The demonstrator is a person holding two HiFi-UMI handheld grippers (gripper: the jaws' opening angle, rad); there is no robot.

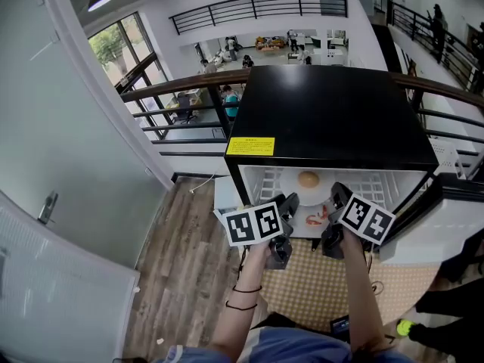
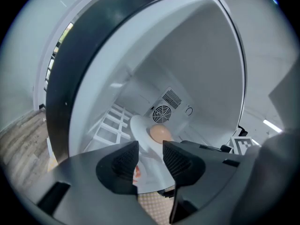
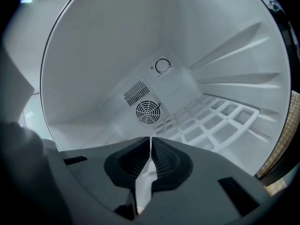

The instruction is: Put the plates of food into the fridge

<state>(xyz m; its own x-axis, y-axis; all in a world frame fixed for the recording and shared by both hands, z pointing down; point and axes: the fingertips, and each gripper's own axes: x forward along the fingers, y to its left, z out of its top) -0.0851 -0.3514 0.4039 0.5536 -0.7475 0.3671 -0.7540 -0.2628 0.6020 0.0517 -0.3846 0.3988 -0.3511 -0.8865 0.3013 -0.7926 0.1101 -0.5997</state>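
- Plate (image 1: 311, 201): white, at the open mouth of the fridge (image 1: 333, 112). Its near edge faces the person and its far part lies over the white wire shelf (image 1: 382, 181).
- Right gripper (image 1: 338, 197): jaws almost together, clamped on the plate's thin right rim. A white sliver of rim shows between the pads in the right gripper view.
- Left gripper (image 1: 289, 204): jaws apart at the plate's left edge. The pads are not pressing it, and the plate shows through the gap.
- Red food (image 1: 316, 218) sits on the near end of the plate.
- Round tan bun (image 1: 308, 178) sits on the far end.
- Back wall of the fridge: white, with a round fan grille (image 3: 147, 111).
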